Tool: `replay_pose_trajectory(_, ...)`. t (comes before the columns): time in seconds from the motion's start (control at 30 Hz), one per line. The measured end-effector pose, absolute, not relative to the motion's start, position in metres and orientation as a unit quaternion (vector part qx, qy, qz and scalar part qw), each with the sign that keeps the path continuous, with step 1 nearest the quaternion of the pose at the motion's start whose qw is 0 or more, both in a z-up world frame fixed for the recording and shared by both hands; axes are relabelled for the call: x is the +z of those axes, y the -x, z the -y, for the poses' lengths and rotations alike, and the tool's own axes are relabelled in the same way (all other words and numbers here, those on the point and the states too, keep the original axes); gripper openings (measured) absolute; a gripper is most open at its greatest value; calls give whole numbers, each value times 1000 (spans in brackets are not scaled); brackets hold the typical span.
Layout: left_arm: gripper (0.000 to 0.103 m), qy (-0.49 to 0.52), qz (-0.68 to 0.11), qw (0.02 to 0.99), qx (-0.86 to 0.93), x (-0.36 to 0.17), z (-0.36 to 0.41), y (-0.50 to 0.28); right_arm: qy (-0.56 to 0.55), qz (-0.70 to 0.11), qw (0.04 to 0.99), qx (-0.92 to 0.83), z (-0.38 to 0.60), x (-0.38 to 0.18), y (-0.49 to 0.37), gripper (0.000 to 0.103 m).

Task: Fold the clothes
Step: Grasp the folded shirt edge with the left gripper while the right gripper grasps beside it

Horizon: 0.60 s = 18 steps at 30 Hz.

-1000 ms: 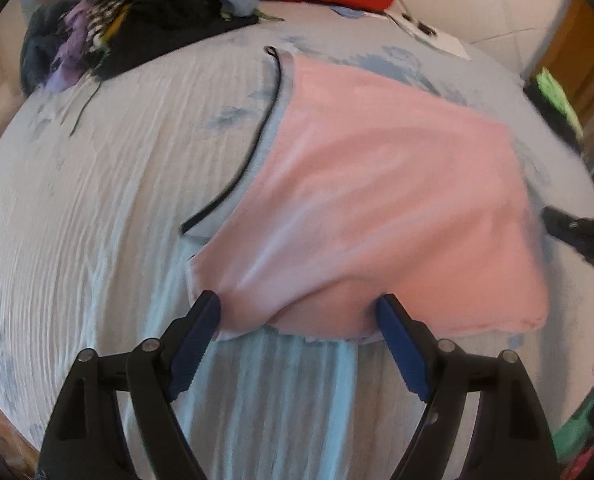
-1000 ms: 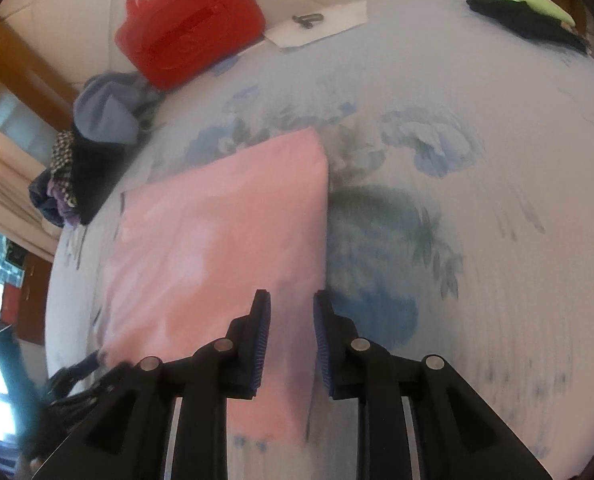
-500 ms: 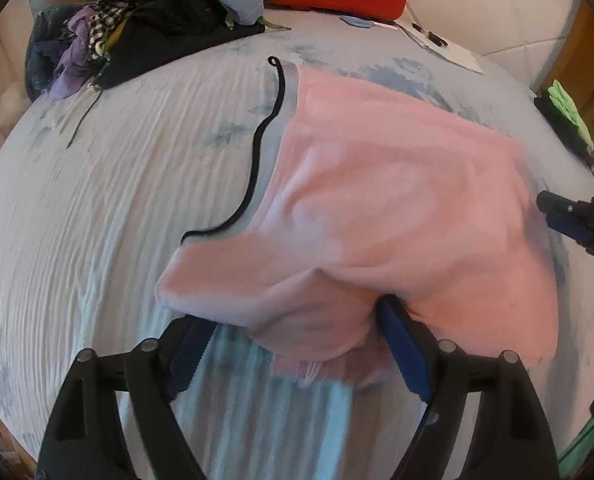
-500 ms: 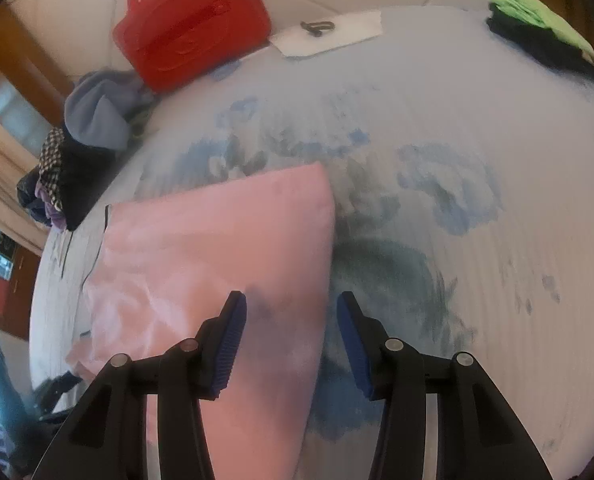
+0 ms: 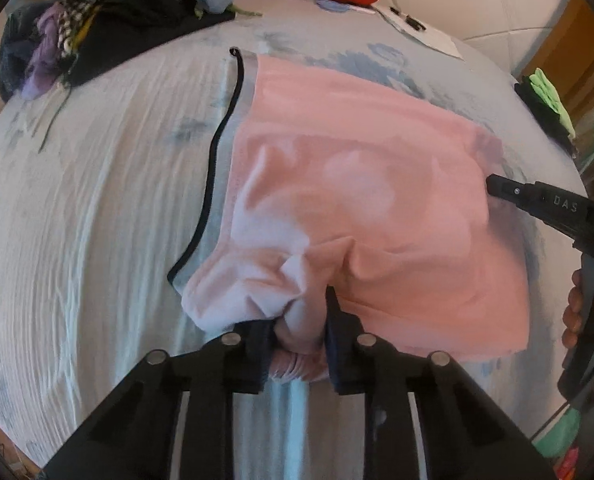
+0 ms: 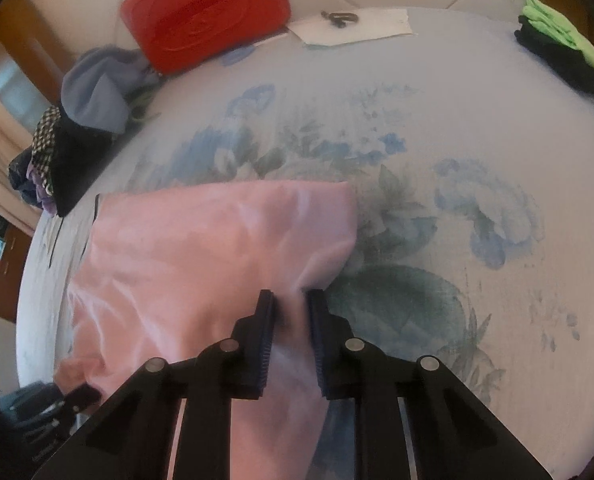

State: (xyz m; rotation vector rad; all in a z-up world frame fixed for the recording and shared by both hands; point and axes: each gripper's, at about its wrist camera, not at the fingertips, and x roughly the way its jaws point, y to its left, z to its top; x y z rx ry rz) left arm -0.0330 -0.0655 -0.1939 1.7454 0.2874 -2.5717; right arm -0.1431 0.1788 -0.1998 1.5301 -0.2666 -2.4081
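A pink garment (image 5: 357,200) lies partly folded on a pale blue floral bedsheet (image 5: 97,200); a grey band with a dark edge (image 5: 217,152) shows along its left side. My left gripper (image 5: 297,320) is shut on a bunched fold at the garment's near edge. My right gripper (image 6: 291,304) is shut on the garment's (image 6: 201,248) right-hand edge, near its corner. In the left wrist view the right gripper (image 5: 497,188) reaches in from the right at the garment's edge.
A red bag (image 6: 205,12) stands at the back by the wall. A heap of dark and checked clothes (image 5: 81,28) lies at the back left. A green and black folded stack (image 6: 561,48) sits at the right. White paper (image 6: 353,26) lies near the bag.
Both grippers have closed on the pink garment: the left on its near edge, the right on its right edge. The cloth has bunched up at the left gripper.
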Motion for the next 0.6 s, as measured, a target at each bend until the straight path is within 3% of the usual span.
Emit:
replay_pose_trajectory(0.17,21,-556,-95,3,-826,-197,64,35,-532,98,128,-831,-180,-200,147,18)
replay_pose_trajectory(0.6,14,-540,-83,-5,-837,-196,59,36,-527,-35,104,-843,-146,-195,139,11)
